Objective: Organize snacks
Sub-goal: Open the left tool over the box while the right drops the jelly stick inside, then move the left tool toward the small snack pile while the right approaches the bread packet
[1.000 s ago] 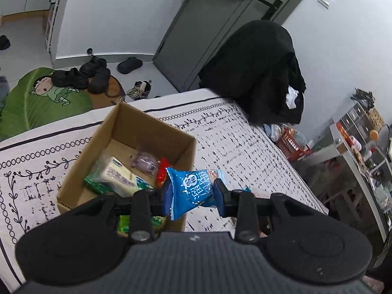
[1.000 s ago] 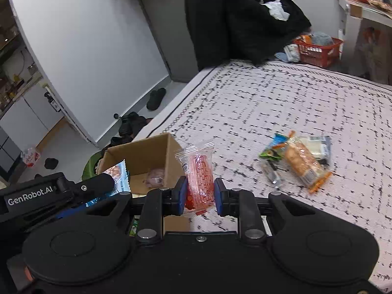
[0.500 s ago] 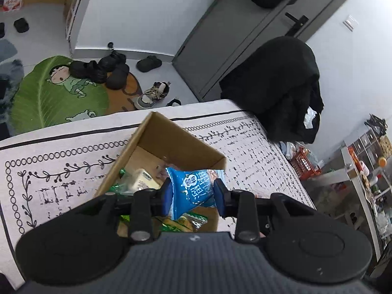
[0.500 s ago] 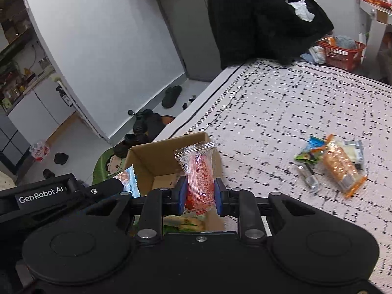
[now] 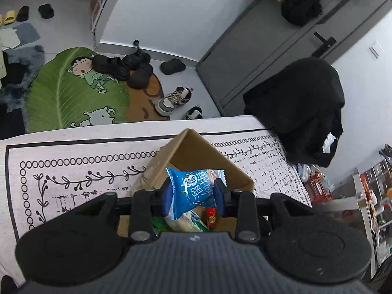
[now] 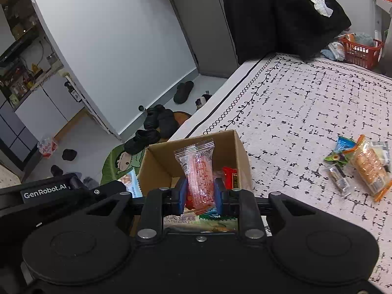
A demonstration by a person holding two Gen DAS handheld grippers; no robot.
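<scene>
Blue packet (image 5: 193,191) between left gripper (image 5: 193,197) pads

Left gripper (image 5: 193,194): moved with its blue packet (image 5: 193,188) from beside the box (image 5: 193,147) to over its opening; view rolled, more floor showed. Right gripper (image 6: 199,196): carried its red packet (image 6: 198,171) from the box's near corner to above the opening. Loose snacks (image 6: 362,166) on the bed (image 6: 306,103) fell further to the right in its view.
</scene>
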